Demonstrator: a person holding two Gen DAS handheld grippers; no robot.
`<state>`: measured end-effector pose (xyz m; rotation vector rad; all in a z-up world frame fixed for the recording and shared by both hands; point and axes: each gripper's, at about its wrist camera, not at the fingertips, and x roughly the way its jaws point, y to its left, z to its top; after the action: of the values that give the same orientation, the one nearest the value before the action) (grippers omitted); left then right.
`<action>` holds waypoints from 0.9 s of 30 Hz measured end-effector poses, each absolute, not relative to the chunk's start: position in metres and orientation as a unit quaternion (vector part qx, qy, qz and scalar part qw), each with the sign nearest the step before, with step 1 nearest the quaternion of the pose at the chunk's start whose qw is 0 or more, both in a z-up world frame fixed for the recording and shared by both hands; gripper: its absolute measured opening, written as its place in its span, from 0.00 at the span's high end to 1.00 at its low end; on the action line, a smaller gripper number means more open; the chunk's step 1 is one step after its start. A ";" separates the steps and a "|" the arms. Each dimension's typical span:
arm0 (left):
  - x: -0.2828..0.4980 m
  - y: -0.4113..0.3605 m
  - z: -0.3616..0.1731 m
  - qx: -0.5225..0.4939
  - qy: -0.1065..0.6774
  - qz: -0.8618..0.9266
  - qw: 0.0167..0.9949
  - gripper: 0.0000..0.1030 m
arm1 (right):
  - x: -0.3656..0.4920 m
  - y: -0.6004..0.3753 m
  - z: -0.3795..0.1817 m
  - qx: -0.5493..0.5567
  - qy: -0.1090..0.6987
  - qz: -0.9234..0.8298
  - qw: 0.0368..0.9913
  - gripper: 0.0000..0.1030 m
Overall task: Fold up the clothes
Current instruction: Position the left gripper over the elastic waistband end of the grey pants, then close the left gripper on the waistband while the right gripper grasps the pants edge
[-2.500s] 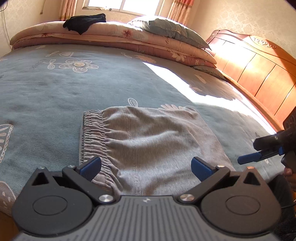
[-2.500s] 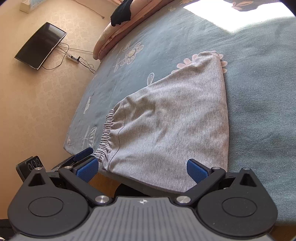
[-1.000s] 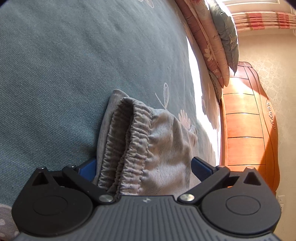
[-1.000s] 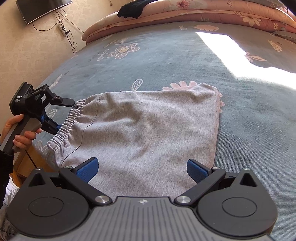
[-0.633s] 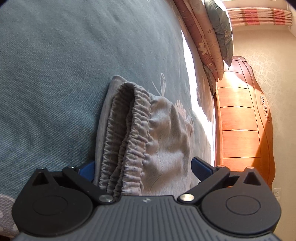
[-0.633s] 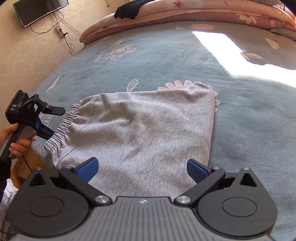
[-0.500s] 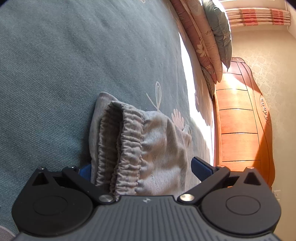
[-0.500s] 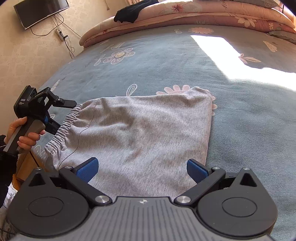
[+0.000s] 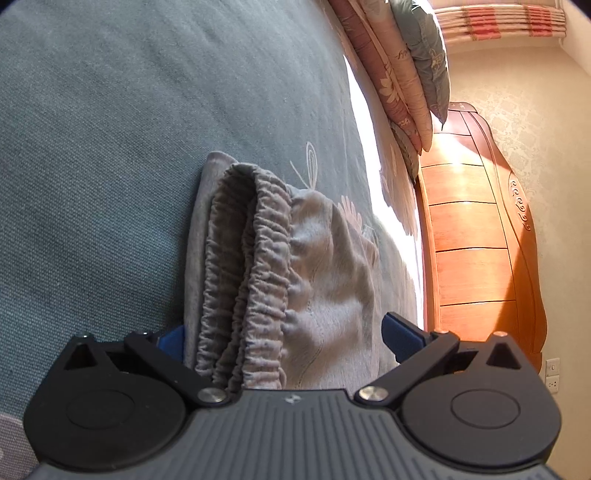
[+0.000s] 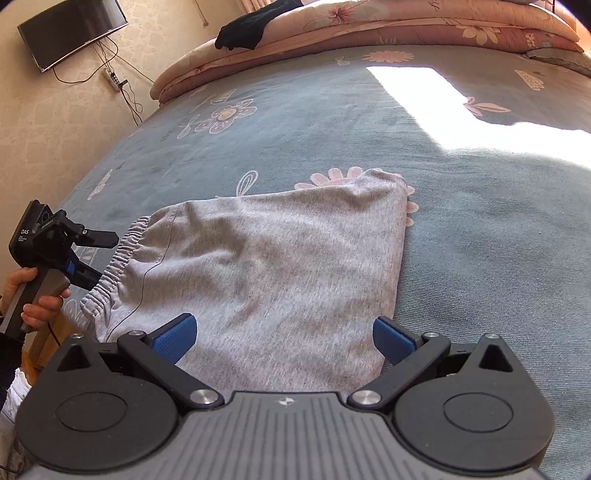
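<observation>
My left gripper (image 9: pixel 284 334) is spread wide, rolled onto its side, with the elastic waistband (image 9: pixel 255 280) of the grey shorts (image 10: pixel 280 273) running between its two blue pads. The left pad (image 9: pixel 171 341) sits against the lowest fabric layer at the waistband edge; the right pad (image 9: pixel 400 334) stands clear above the cloth. No clamping is visible: the fingers are apart and nothing is pinched.

My right gripper (image 10: pixel 284 338) is likewise fully released. It hangs over the near edge of the shorts, and grey cloth fills the gap between its pads. Whether the pads touch the cloth cannot be told.

In the right wrist view, the left gripper (image 10: pixel 86 258) appears far to the left of my right tool, held by my left hand (image 10: pixel 35 299), its two fingers one above and one below the waistband end.

Location of the garment: the shorts lie flat on the blue-grey bedspread (image 10: pixel 332 122), directly ahead of the right tool, waistband to the left, a rounded corner at the far right over a pink flower print (image 10: pixel 334 177).

Beyond the garment:
- a sunlit patch on the bedspread, ahead and right;
- folded pink quilts (image 10: pixel 388 26) at the far edge, with a black garment (image 10: pixel 247 29) on them;
- a wall-mounted television (image 10: pixel 70 33), far left;
- a wooden headboard (image 9: pixel 476 236), right of the left tool.
</observation>
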<state>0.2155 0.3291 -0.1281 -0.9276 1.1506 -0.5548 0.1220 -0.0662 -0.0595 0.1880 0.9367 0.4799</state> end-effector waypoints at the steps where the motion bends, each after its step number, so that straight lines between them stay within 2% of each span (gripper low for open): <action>1: 0.216 0.330 -0.129 -0.418 0.516 -0.251 0.704 0.01 | 0.123 -0.071 -0.059 0.097 0.444 0.231 0.861 0.00; 6: 0.205 0.328 -0.127 -0.383 0.506 -0.275 0.723 0.01 | 0.143 -0.097 -0.069 0.155 0.435 0.249 0.851 0.00; 14: 0.205 0.320 -0.113 -0.323 0.535 -0.262 0.736 0.04 | 0.185 -0.137 -0.115 0.303 0.482 0.246 0.784 0.00; 17: 0.206 0.315 -0.105 -0.281 0.552 -0.242 0.747 0.16 | 0.187 -0.142 -0.122 0.328 0.482 0.256 0.771 0.00; 19: 0.206 0.318 -0.101 -0.263 0.565 -0.216 0.752 0.54 | 0.189 -0.143 -0.125 0.338 0.481 0.262 0.766 0.00; 20: 0.206 0.320 -0.101 -0.262 0.568 -0.209 0.751 0.59 | 0.190 -0.144 -0.127 0.342 0.480 0.265 0.763 0.00; 27: 0.201 0.323 -0.096 -0.239 0.575 -0.193 0.758 0.59 | 0.195 -0.144 -0.133 0.351 0.477 0.287 0.753 0.00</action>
<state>0.2010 0.3231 -0.0962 -0.5215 1.2528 -0.4207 0.1954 -0.1443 -0.1325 0.7655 1.0407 0.6260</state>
